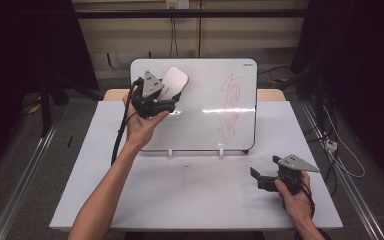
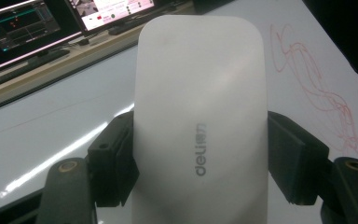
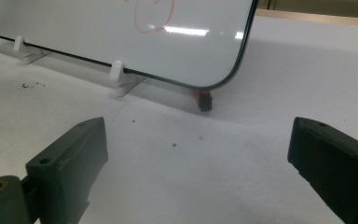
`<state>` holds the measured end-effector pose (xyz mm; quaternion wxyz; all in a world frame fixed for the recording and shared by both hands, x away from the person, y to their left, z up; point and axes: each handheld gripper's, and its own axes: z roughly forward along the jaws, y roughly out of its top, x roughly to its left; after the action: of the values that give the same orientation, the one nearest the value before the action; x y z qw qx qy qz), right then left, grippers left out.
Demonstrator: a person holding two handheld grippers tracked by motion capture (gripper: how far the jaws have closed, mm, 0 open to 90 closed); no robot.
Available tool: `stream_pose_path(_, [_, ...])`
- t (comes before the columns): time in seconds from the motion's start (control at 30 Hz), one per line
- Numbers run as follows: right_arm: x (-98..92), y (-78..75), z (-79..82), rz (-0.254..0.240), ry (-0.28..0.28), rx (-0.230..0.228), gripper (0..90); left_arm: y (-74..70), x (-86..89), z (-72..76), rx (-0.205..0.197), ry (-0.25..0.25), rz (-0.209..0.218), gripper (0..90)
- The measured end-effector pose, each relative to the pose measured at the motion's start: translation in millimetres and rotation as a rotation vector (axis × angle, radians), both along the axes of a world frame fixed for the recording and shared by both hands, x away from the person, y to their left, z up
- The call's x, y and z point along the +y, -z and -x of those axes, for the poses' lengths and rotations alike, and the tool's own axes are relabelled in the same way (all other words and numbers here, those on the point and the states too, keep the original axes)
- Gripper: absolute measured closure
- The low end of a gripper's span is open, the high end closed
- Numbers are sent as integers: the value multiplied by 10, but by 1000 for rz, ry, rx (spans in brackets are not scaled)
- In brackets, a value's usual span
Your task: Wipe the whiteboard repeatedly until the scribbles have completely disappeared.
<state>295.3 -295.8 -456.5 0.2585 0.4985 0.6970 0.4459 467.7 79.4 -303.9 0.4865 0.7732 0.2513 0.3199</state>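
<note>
The left gripper (image 1: 166, 100) clamps a white eraser (image 2: 200, 121) by its long sides, held over the whiteboard (image 1: 205, 125) at its upper-left area; contact with the surface cannot be confirmed. The red scribble (image 1: 231, 105) lies well to the right. Risk: the smooth, rounded eraser may slip between the jaws under wiping pressure, or push the propped board backward. The right gripper (image 3: 196, 172) rests on the table (image 1: 180, 195), jaws wide, empty.
</note>
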Motion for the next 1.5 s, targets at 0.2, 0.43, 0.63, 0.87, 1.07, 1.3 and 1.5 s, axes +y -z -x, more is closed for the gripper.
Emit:
stream_pose_path(0.2, [2,1,0,2,-1,0,48,-1,-191,-2,-4,26,-34,311])
stream_pose_path(0.43, [-8,-1,10,-3,0,-1,48,5,-363,-44,11,40,-38,311])
stream_pose_path(0.63, [-6,-1,9,-1,-4,-1,48,-11,-469,-69,3,45,-49,311])
stream_pose_path(0.87, [-7,4,18,1,-5,6,48,-56,-652,-110,8,48,-52,311])
stream_pose_path(1.07, [-19,1,20,2,-5,0,49,-41,-761,-140,9,56,-72,311])
stream_pose_path(1.3, [-7,-2,23,2,-9,0,48,15,-865,-183,1,48,-97,312])
stream_pose_path(1.5, [-12,1,22,1,-7,3,50,-11,-985,-225,-26,52,-136,312])
